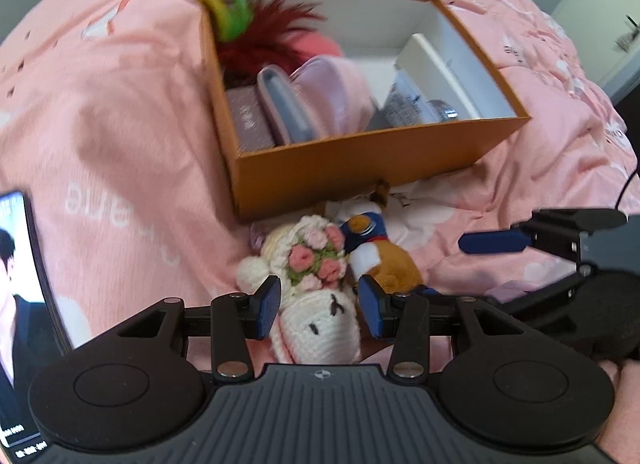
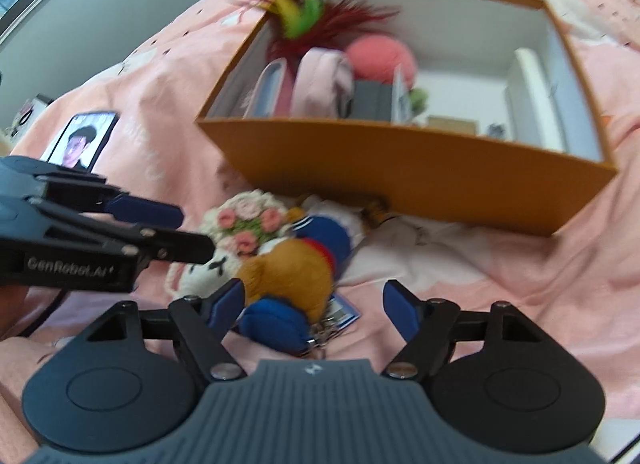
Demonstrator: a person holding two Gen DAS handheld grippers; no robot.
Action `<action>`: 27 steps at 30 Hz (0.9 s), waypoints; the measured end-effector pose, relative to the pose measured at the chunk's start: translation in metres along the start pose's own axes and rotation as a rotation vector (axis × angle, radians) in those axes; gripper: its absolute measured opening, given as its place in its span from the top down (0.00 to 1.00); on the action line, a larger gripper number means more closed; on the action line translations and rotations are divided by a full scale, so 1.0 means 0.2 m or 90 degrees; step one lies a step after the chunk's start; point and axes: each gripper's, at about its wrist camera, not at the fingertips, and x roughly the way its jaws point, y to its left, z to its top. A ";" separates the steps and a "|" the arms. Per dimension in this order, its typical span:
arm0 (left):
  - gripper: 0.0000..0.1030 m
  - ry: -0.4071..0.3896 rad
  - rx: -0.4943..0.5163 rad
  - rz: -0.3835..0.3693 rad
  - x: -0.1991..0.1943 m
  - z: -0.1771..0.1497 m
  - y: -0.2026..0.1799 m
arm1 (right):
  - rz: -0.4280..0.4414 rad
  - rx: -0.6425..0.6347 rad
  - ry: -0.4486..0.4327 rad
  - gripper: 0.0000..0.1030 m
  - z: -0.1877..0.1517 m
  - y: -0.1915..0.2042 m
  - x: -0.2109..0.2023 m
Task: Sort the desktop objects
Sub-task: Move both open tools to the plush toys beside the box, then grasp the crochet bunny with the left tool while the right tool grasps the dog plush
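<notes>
On the pink bedspread (image 1: 120, 112), at the far left, a phone (image 1: 20, 288) lies with its screen lit. Right of it, the left tongs (image 1: 319, 306) point steeply down with their blue pads set moderately apart on either side of a white crocheted sheep (image 1: 316, 328) with a crown of pink flowers; the pads flank its head closely, but whether they press on it cannot be told. Touching the sheep on its right lies a brown plush toy (image 2: 292, 272) in a blue cap, with a blue pouch (image 2: 276, 318) and keyring at its near end. The right tongs (image 2: 314, 306) stand wide above that near end, gripping nothing. Beyond both toys, just touching them, sits an open orange box (image 1: 360, 168) holding feathers (image 1: 256, 24), a pink pouch (image 2: 320, 80), and small cases.
</notes>
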 end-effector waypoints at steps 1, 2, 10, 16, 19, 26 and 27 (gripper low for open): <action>0.51 0.008 -0.010 0.003 0.02 0.00 0.01 | 0.006 -0.003 0.007 0.27 0.00 0.01 0.02; 0.50 0.017 -0.019 0.006 0.03 0.00 0.02 | 0.011 -0.009 0.014 0.27 0.00 0.02 0.03; 0.45 0.052 -0.041 0.011 0.10 -0.01 0.06 | 0.038 -0.057 0.067 0.39 0.03 0.06 0.17; 0.43 0.060 -0.043 0.007 0.10 -0.01 0.05 | 0.032 -0.017 0.064 0.51 0.02 -0.02 0.14; 0.37 0.065 -0.038 -0.005 0.11 0.00 0.05 | 0.014 0.008 0.054 0.53 0.00 -0.08 0.10; 0.34 0.098 -0.017 0.010 0.20 0.01 0.00 | -0.019 0.055 0.059 0.51 -0.05 -0.19 0.08; 0.33 0.102 -0.014 0.010 0.21 0.00 0.00 | -0.028 0.048 0.059 0.50 -0.05 -0.18 0.08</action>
